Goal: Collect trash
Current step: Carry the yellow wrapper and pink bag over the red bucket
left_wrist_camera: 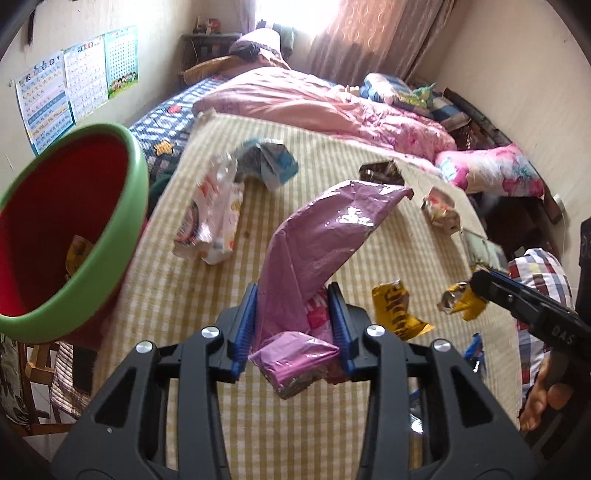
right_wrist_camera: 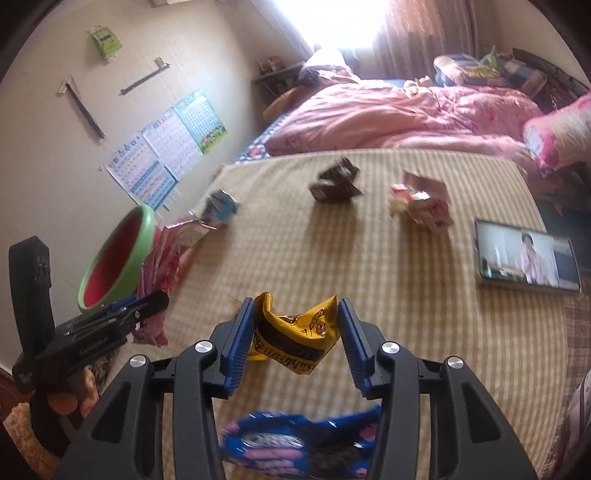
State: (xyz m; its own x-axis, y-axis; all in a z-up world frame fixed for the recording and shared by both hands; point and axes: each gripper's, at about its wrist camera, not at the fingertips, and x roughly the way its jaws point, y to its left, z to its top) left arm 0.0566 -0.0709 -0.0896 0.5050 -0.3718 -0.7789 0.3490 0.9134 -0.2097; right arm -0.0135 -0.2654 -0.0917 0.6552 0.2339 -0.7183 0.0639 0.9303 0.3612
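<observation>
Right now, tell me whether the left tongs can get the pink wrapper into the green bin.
Probably yes. The left tongs are shut on the pink wrapper, and the green bin stands just to their left, mouth tilted toward them, with nothing visible between.

Each camera sits just behind its own tongs and looks forward and down along them at the bed (left_wrist_camera: 207,295). The left view is close over the bed's near end, with the bin (left_wrist_camera: 74,236) big at its left. The right view looks from further right. Both face the window (right_wrist_camera: 343,22) at the far end. Both show the striped bed top, the posters (left_wrist_camera: 74,81) and the pink blanket (right_wrist_camera: 388,110). Each view also catches the other tongs at its edge.
</observation>
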